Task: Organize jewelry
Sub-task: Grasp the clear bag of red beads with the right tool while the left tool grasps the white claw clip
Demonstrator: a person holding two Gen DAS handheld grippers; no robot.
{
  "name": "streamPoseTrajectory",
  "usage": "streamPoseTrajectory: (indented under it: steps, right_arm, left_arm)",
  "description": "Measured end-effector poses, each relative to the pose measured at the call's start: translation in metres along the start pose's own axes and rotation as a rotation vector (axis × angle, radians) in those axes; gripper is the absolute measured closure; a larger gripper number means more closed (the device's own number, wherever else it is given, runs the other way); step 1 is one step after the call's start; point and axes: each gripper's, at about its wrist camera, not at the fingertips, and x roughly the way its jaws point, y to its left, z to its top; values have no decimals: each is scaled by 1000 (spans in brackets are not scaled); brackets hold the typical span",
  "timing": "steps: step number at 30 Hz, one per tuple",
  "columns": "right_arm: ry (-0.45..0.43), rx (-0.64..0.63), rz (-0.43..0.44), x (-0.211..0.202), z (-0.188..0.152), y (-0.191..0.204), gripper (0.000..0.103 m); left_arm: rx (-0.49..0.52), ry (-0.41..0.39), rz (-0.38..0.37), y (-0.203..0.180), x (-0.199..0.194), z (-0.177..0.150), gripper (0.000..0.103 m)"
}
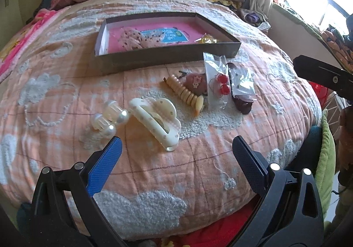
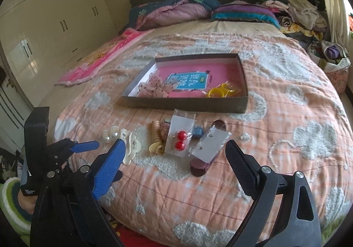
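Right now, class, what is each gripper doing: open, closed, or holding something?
Left gripper: open, holding nothing, above the quilt.
Right gripper: open, holding nothing.

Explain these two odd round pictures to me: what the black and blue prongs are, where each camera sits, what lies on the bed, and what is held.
The prongs are two hand-held grippers; a person carries one in each hand. Each picture comes from a fisheye camera on a gripper, looking along its fingers. The left gripper and the right gripper are both open and hold nothing. On the peach quilted bedspread lie a cream flower-shaped hair claw, pearl-tipped clear hair clips, a tan beaded hair clip, red ball earrings on a clear-wrapped card and a shallow dark cardboard box with yellow plastic rings inside.
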Motion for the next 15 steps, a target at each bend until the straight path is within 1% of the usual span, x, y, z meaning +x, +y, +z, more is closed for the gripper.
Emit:
streamPoseTrajectory:
  steps: [5,7,9,11,13,15]
  right_arm:
    - [51,13,51,29,6,-2,12]
    - [80,33,73,45,8,-4,15]
    - [108,52,93,60,11,-5,22]
    - [130,65,104,72,12,-7,27]
    - [161,85,103,87,12,-10,31]
    - [189,112,108,101,12,-13,38]
  left_arm:
    - [-21,1,7,5,11,3,10]
    - [-28,3,9,8,16,3,10]
    - [-29,5,12,9,19,4,12]
    - [-31,12,8,10,23,4,15]
    - [-35,18,7,11,27,5,18]
    - [-36,23,1,11,31,6,20]
